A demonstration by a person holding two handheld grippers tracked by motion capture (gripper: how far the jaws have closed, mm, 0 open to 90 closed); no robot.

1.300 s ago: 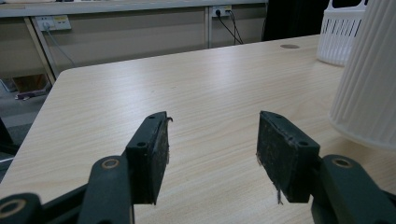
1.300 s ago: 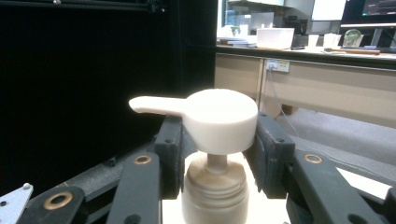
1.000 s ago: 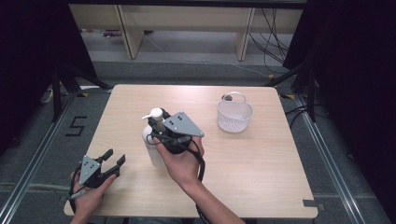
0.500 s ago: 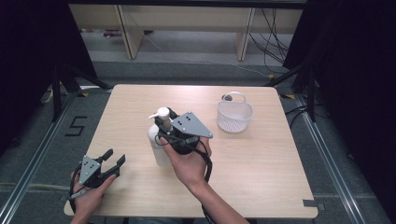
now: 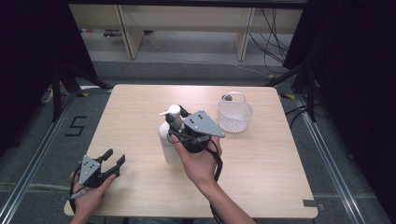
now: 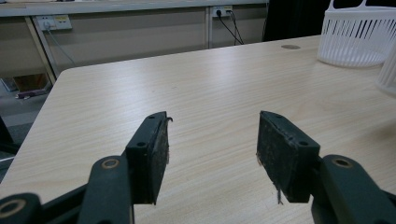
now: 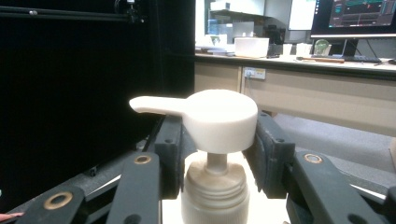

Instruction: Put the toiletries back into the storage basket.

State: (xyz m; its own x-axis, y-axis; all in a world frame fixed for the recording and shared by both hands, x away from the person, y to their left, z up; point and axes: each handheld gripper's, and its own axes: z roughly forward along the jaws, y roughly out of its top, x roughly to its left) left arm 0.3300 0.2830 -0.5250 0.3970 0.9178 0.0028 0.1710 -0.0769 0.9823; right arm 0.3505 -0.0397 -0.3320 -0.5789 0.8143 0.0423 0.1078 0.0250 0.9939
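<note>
A white pump bottle (image 5: 169,142) stands upright at the middle of the table, held by its neck. My right gripper (image 5: 176,122) is shut on it, and a hand grips the gripper from the near side. In the right gripper view the black pads (image 7: 170,154) sit on both sides of the bottle's collar, just under the pump head (image 7: 219,119), whose spout points left. My left gripper (image 5: 114,159) rests near the table's front left corner, open. Nothing lies between its jaws (image 6: 212,149).
A white slotted basket (image 5: 235,122) stands at the back right of the wooden table (image 5: 280,177), with a small round thing behind it. In the left gripper view the basket (image 6: 355,42) is far off at the upper right. Dark frames and cables surround the table.
My right gripper has carried the pump bottle a little to the right, toward the basket. The left gripper has stayed in place.
</note>
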